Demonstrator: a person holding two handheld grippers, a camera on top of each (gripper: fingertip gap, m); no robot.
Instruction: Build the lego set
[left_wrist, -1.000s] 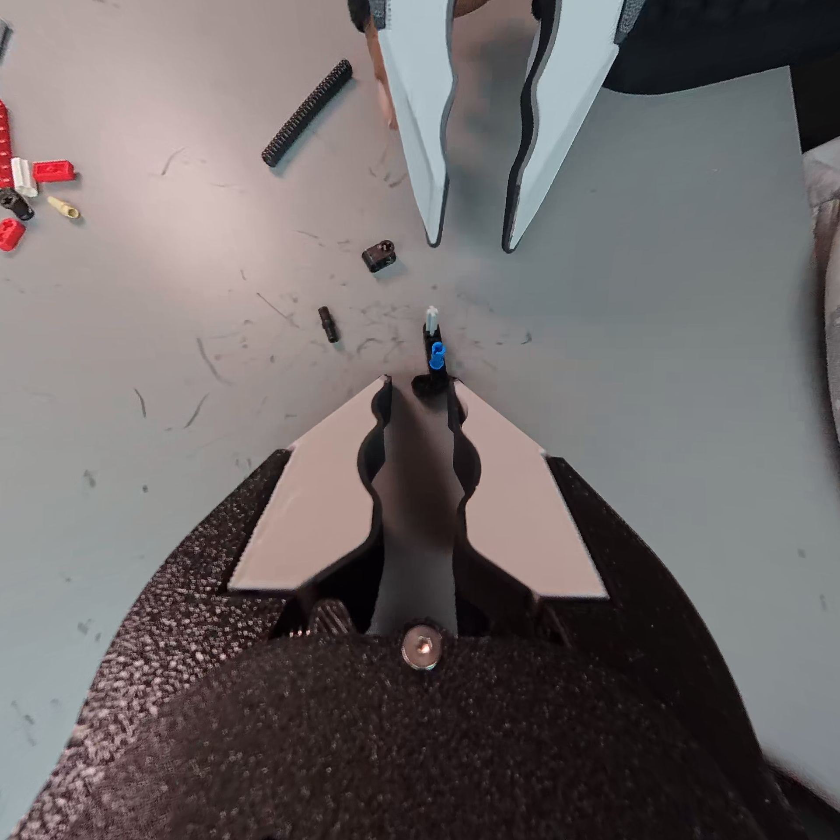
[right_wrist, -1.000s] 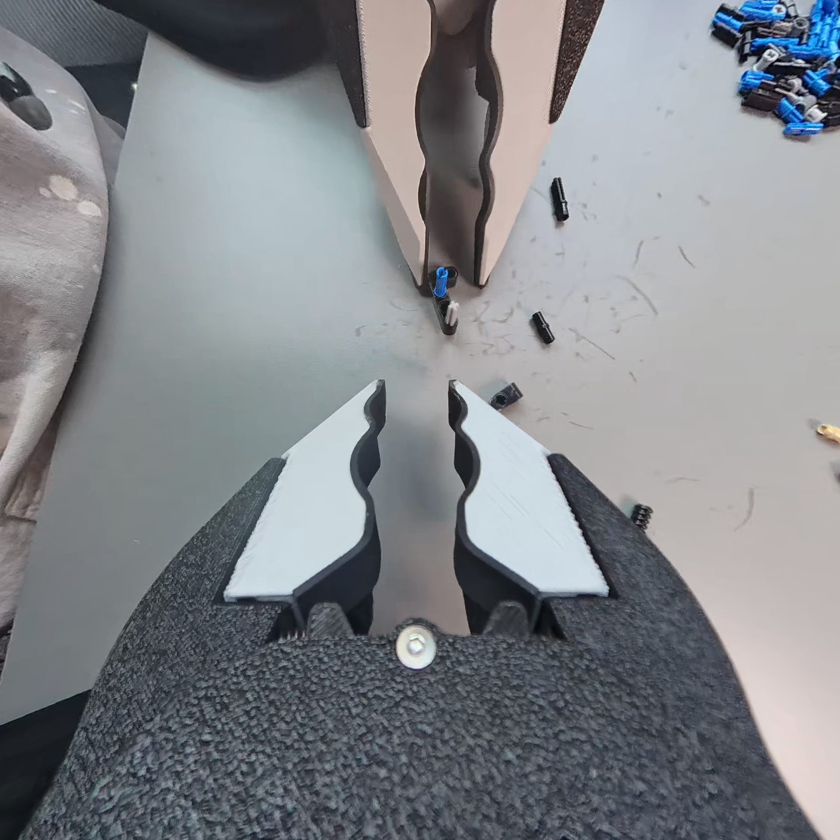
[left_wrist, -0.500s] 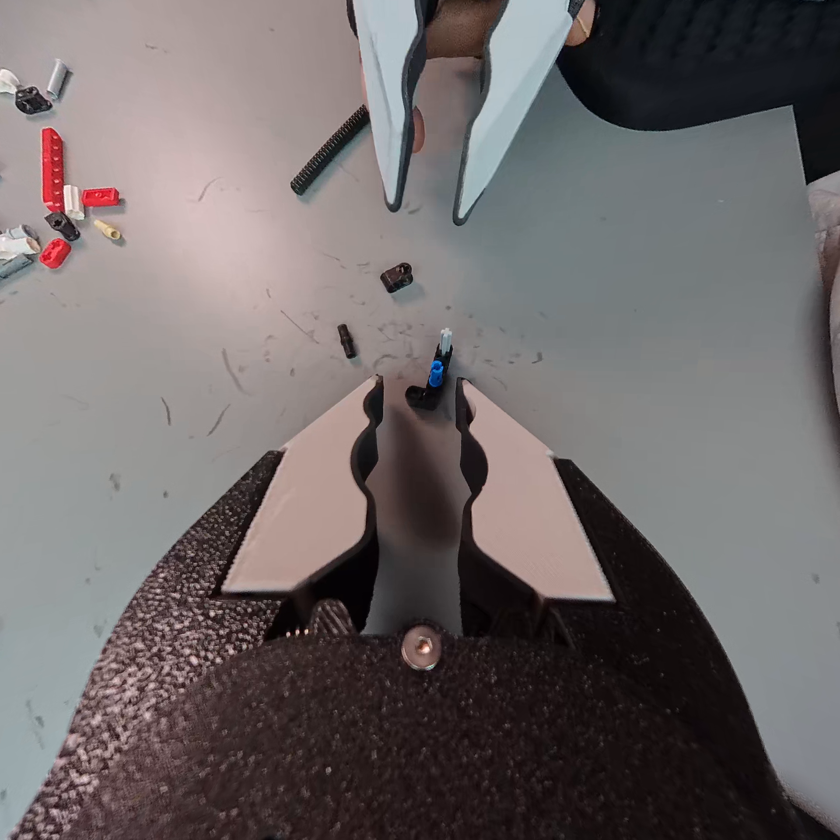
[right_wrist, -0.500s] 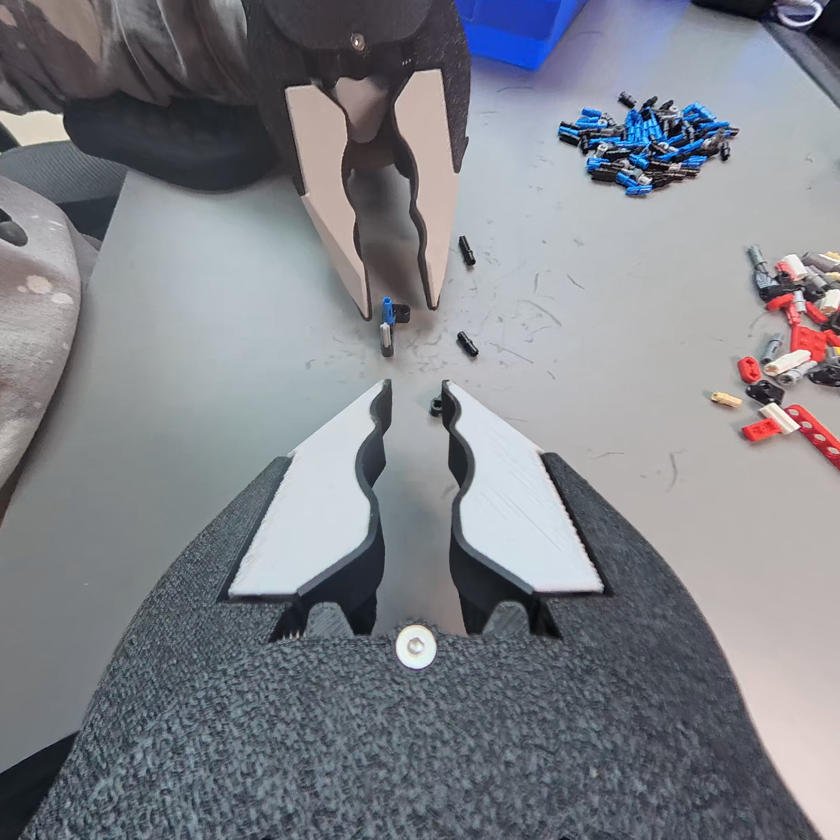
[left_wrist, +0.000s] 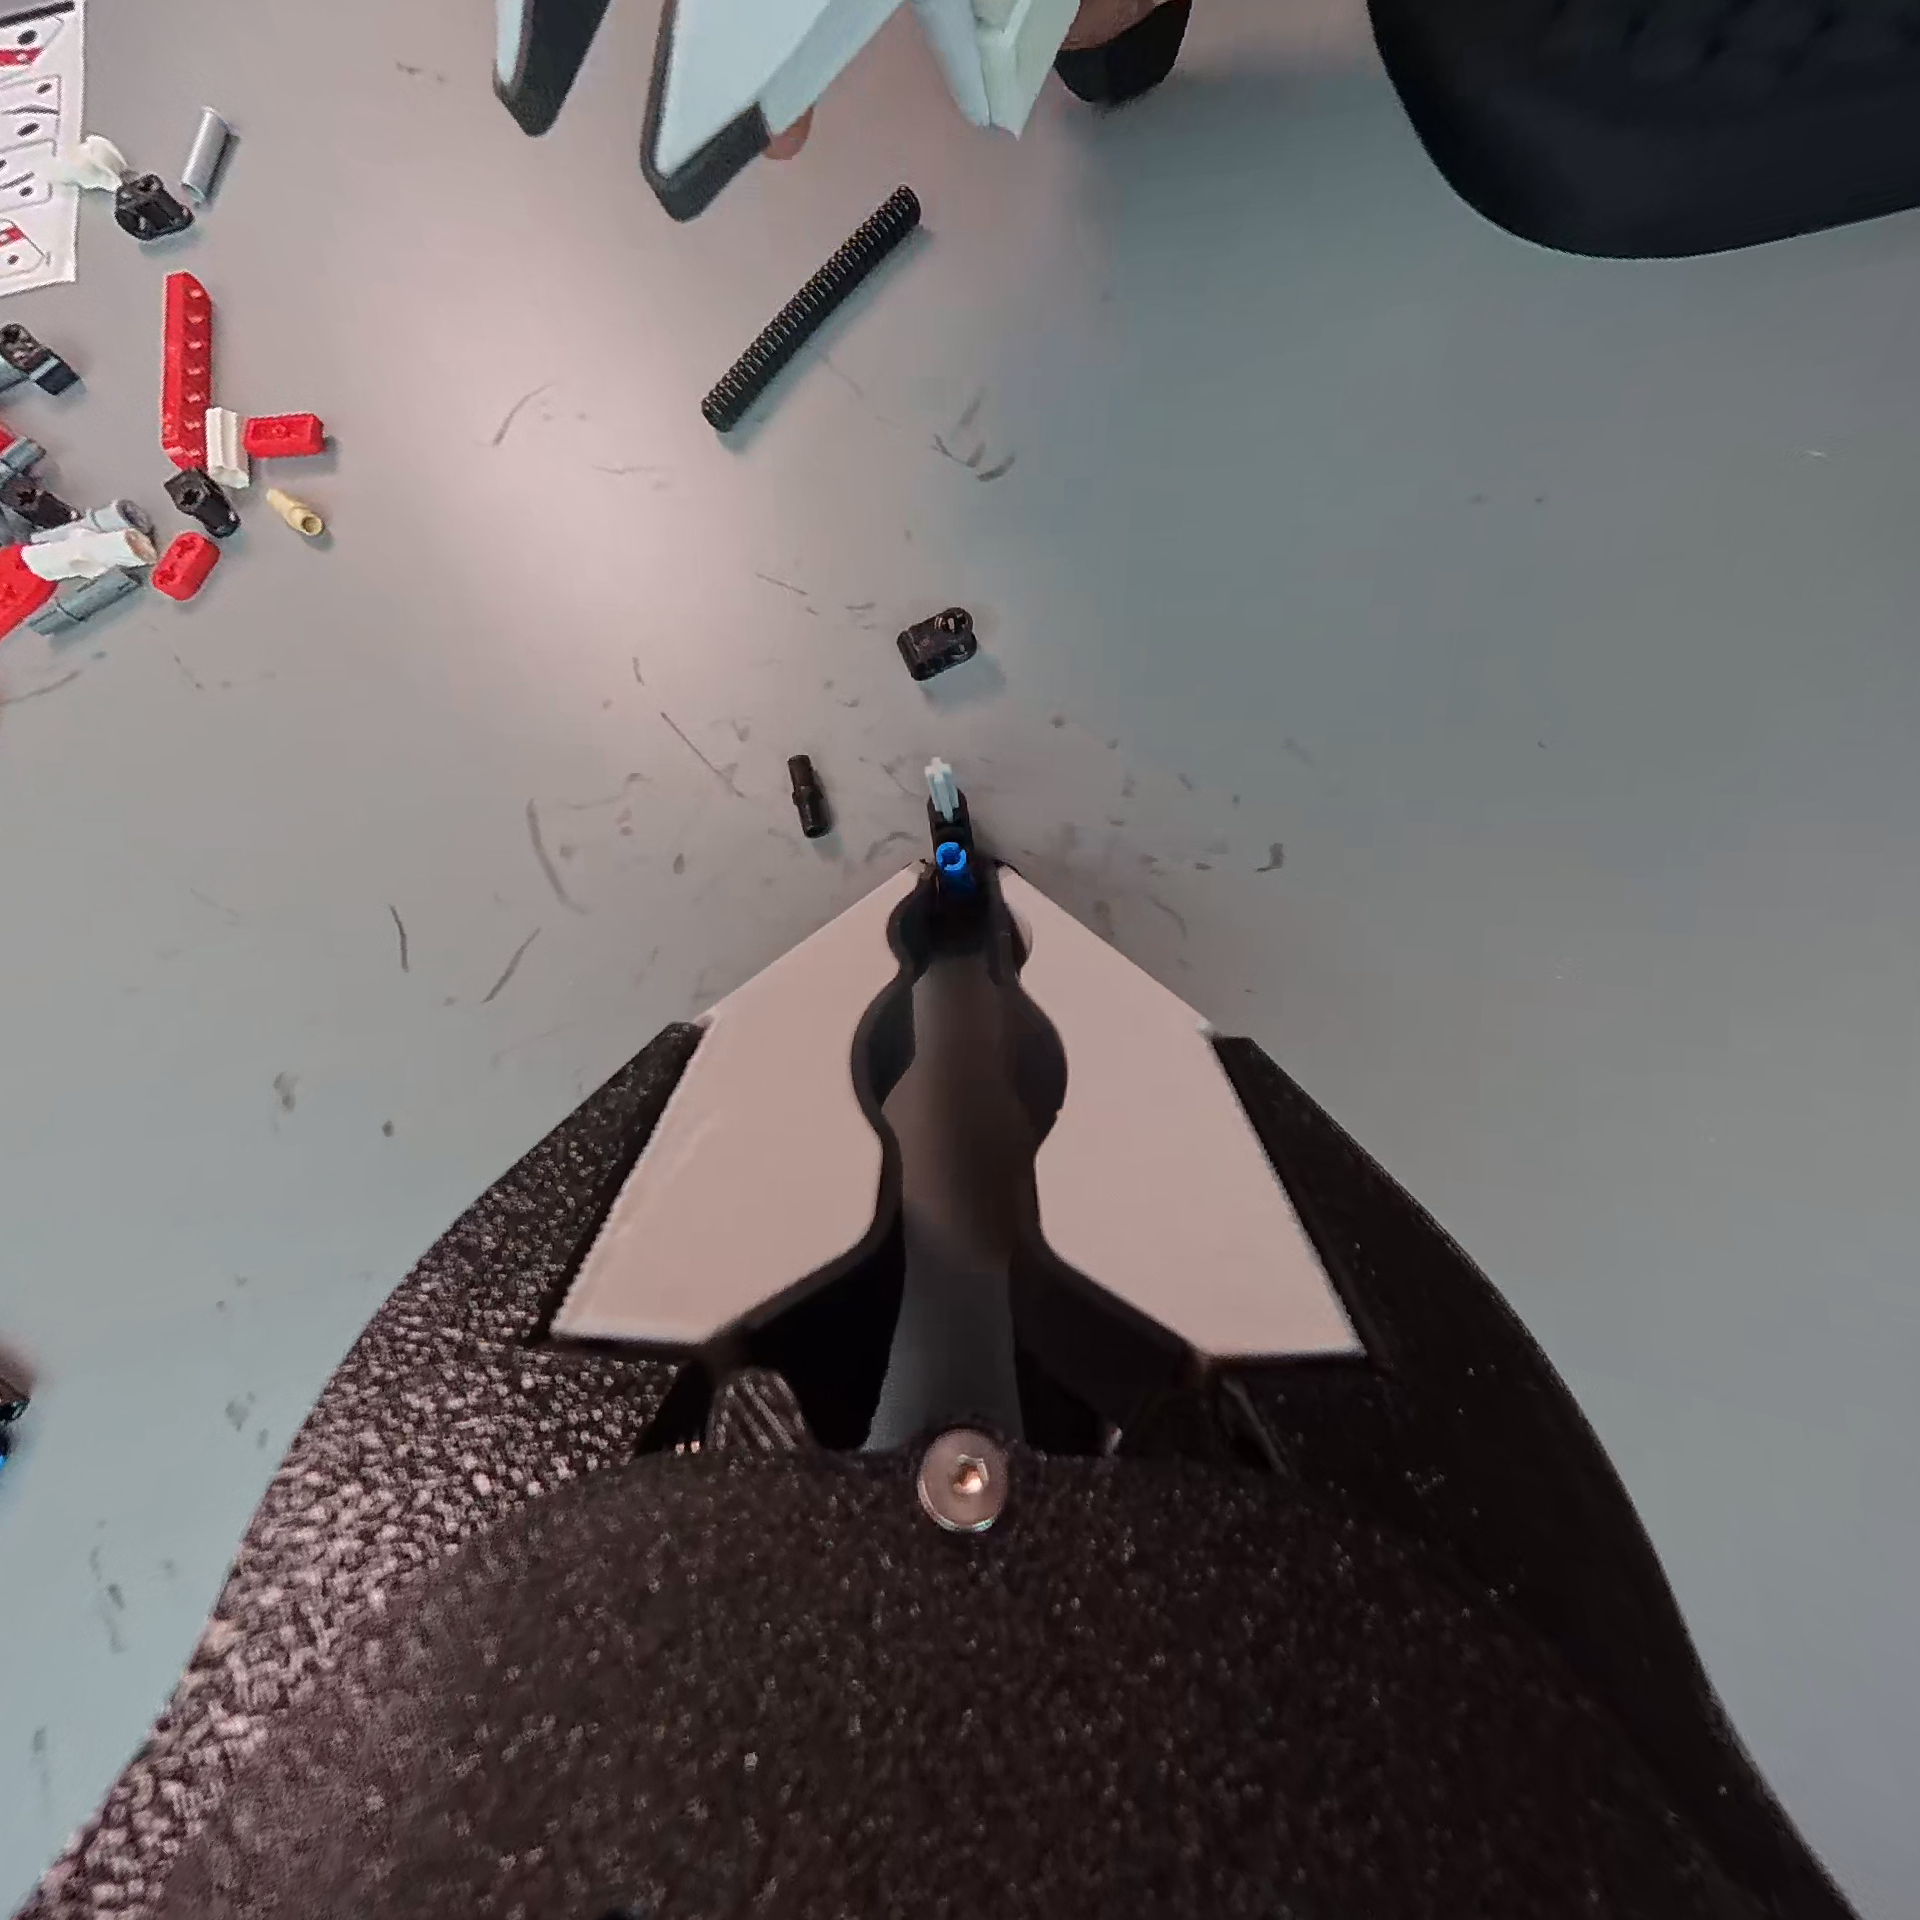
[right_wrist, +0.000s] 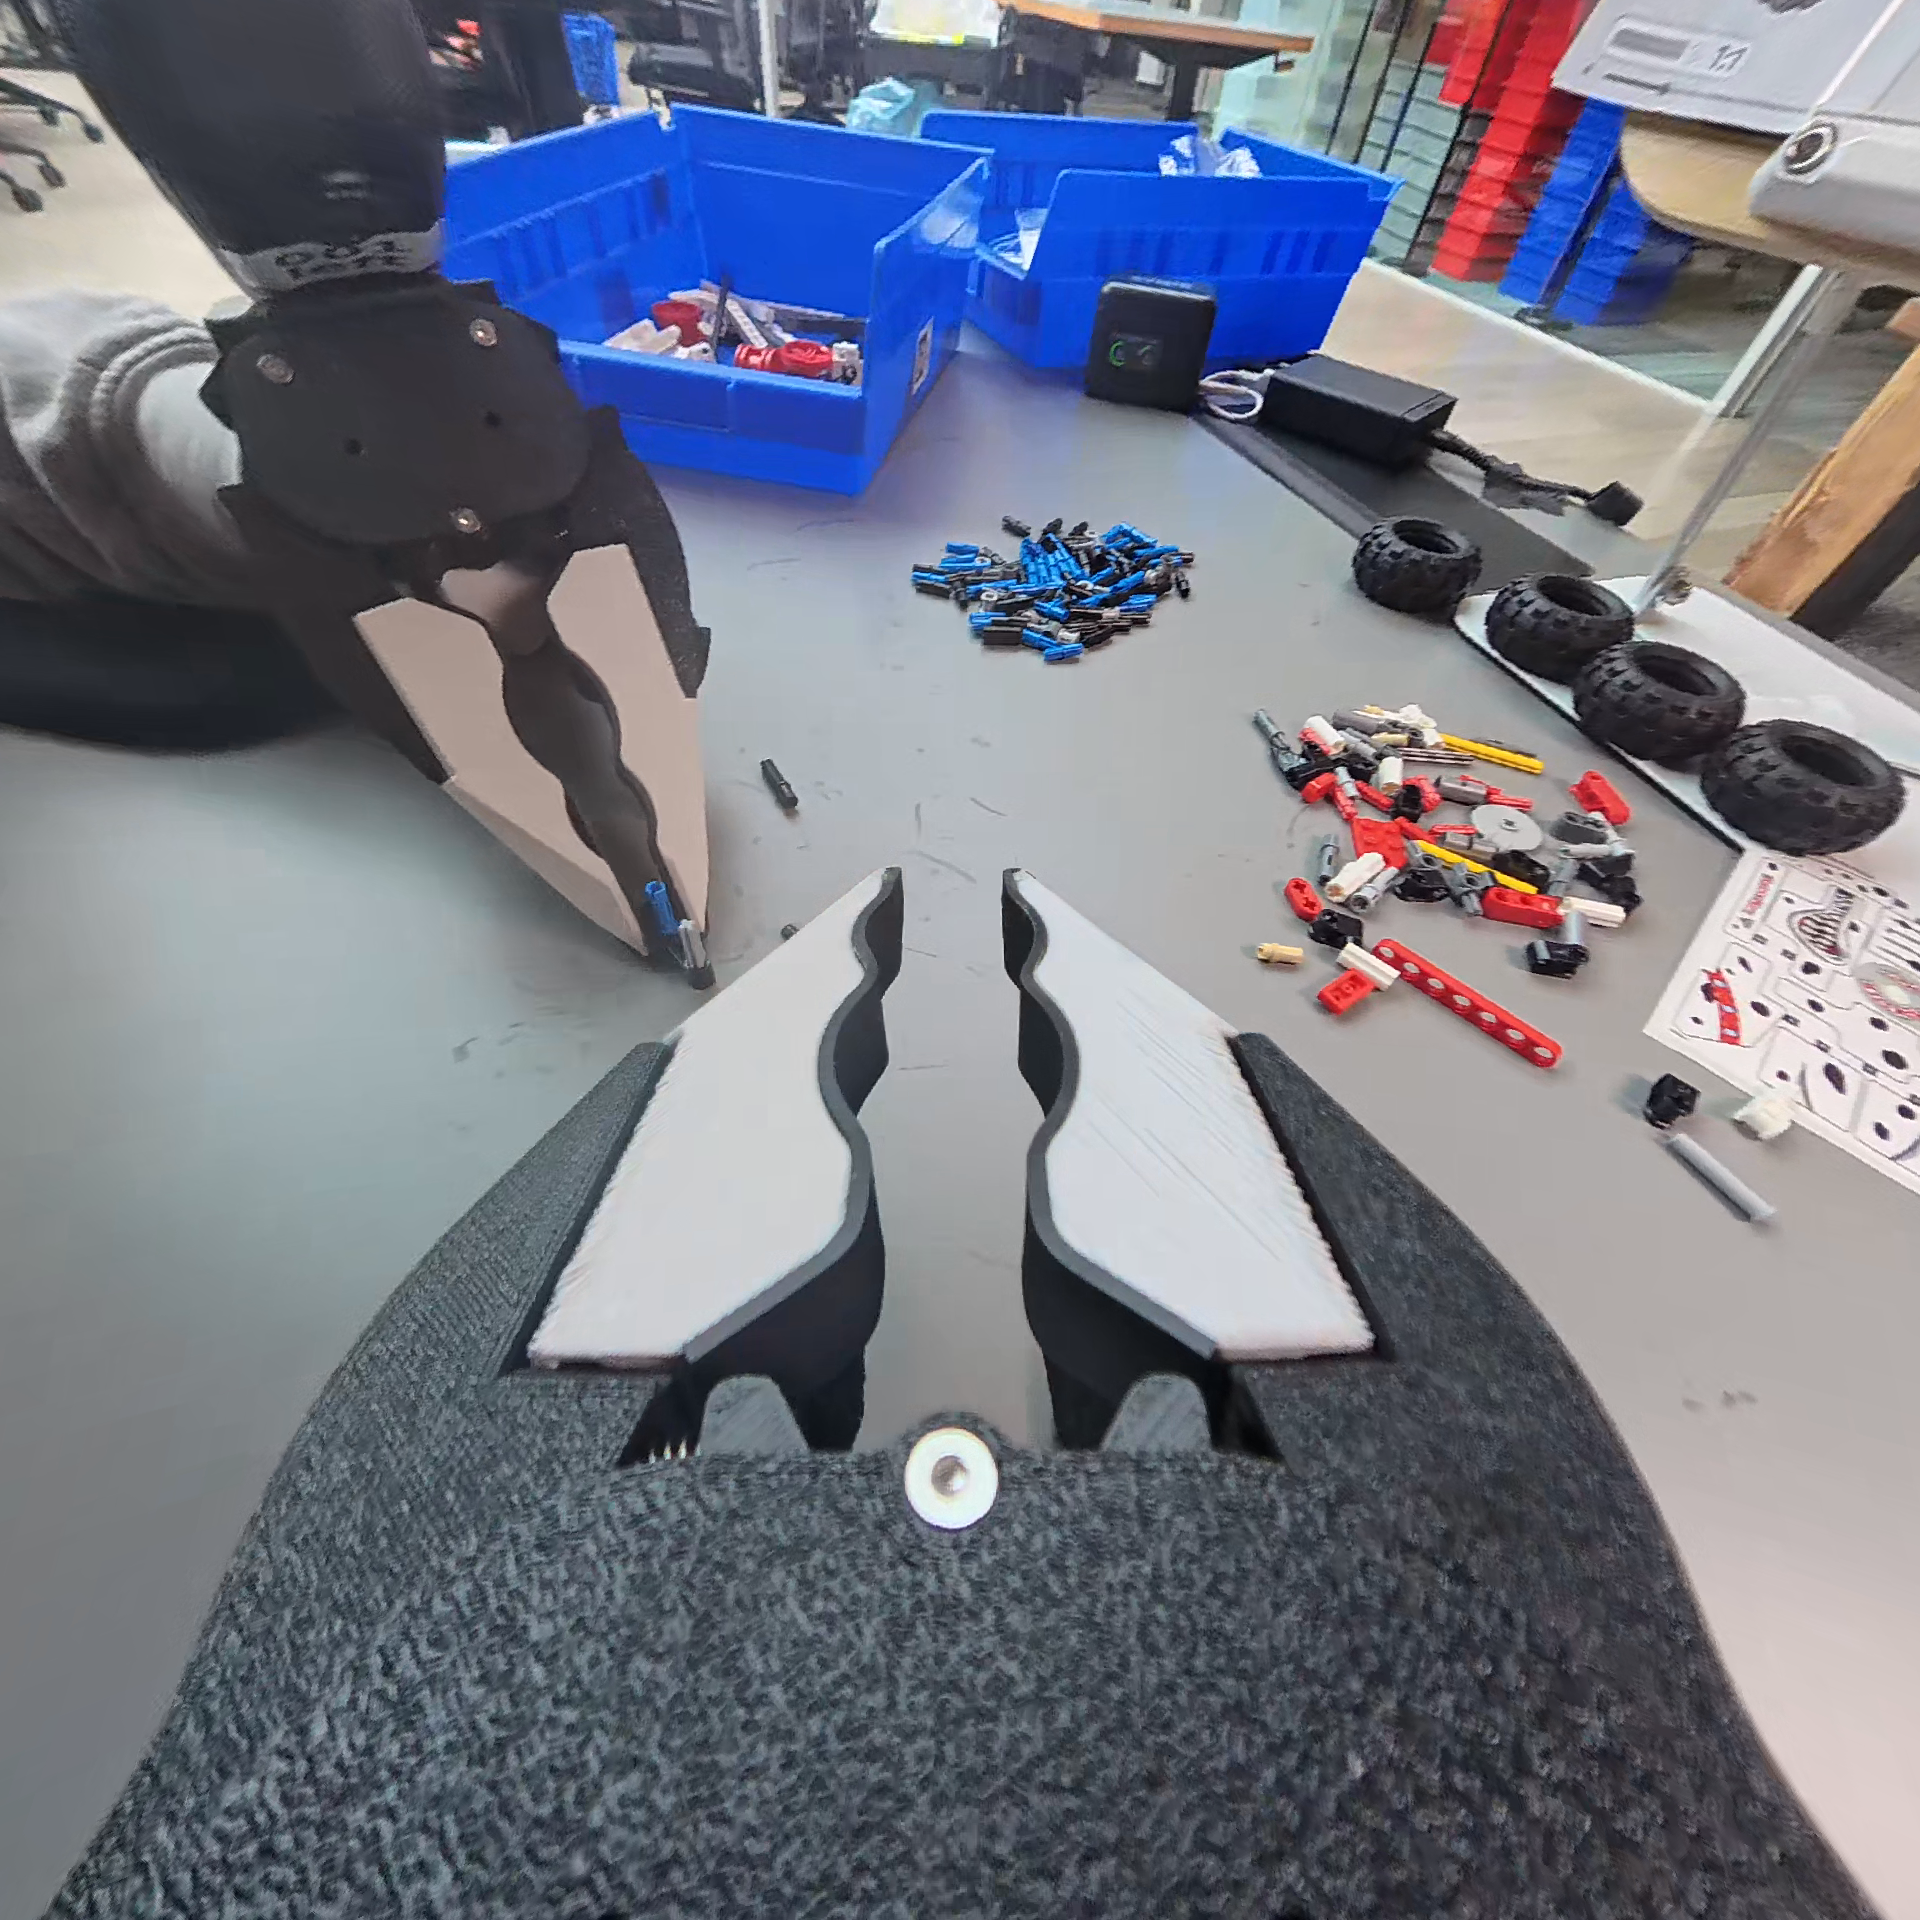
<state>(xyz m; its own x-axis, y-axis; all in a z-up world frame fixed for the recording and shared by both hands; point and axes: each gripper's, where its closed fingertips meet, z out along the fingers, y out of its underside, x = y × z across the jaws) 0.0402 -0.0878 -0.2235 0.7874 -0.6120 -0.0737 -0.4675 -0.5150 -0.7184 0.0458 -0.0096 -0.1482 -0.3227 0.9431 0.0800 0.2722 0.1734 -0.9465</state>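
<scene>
A small black connector with a blue pin and a white axle (left_wrist: 948, 831) rests on the grey table (left_wrist: 1455, 727). My left gripper (left_wrist: 957, 881) is shut on its black end, and the white axle sticks out ahead of the tips. In the right wrist view the left gripper (right_wrist: 677, 948) points down at the table with the blue pin (right_wrist: 656, 902) between its tips. My right gripper (right_wrist: 953, 878) is open and empty, raised off the table to the right of the left one. Its fingers (left_wrist: 707, 135) show at the top of the left wrist view.
Near the held part lie a loose black pin (left_wrist: 808, 795), a black connector (left_wrist: 938, 646) and a long black ribbed rod (left_wrist: 810, 309). Farther off are a pile of blue and black pins (right_wrist: 1055, 592), mixed red, grey and black parts (right_wrist: 1455, 831), tyres (right_wrist: 1662, 696), a sticker sheet (right_wrist: 1808, 987) and blue bins (right_wrist: 748, 291). My hands' fingertips stand some 11 cm from each other.
My left gripper has closed on the small black, blue and white part. My right gripper has drawn back from it and tilted up, so more of the table shows.
</scene>
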